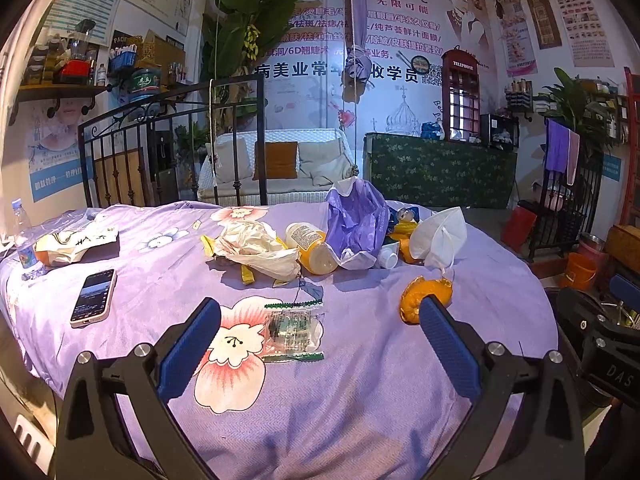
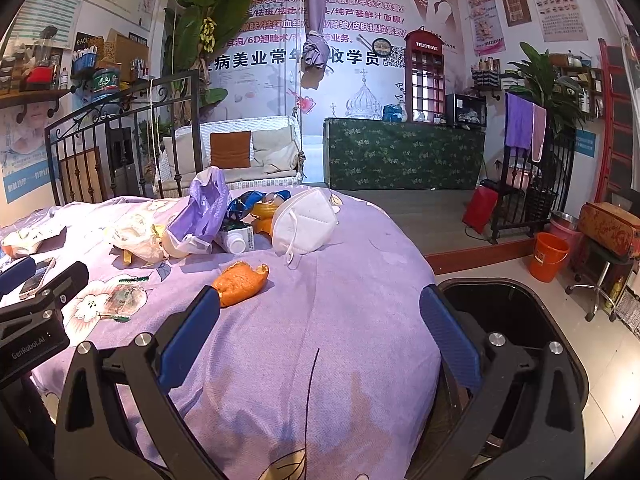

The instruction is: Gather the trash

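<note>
Hovering with jaws spread and gripping nothing, the left claw point(image 1: 320, 334) and right claw point(image 2: 320, 320) are risking snagging the bed sheet point(image 2: 340, 280) (loose fabric) under the orange peel point(image 2: 242, 282) near the bed's right edge.

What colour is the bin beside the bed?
Black; the open bin shows best in the right wrist view, just past the bed's edge.

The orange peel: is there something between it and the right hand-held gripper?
Nothing visible. Only bare purple bedsheet lies between the open right hand-held gripper and the orange peel, which sits just beyond its left fingertip.
</note>
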A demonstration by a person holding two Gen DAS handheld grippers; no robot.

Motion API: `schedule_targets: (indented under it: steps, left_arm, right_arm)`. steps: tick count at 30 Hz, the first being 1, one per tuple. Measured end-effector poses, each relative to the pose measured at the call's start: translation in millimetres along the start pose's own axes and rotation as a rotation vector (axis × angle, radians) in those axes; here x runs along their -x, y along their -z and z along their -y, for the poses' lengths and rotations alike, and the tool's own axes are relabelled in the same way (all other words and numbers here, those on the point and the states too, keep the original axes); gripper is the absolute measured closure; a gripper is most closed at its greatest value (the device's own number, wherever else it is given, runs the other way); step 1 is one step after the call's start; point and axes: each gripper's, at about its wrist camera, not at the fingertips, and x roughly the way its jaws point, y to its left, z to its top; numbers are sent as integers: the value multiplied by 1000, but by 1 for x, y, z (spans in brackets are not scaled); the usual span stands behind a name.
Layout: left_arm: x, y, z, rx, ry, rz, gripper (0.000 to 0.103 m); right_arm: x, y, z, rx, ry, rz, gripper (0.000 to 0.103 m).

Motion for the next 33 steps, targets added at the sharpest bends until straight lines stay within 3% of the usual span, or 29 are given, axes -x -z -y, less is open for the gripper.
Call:
schedule_targets:
  steps: [33]
  left_arm:
    - [-1, 4, 3, 0, 0, -11, 5]
  right_arm:
    - [2, 0, 2, -2, 5, 0, 4]
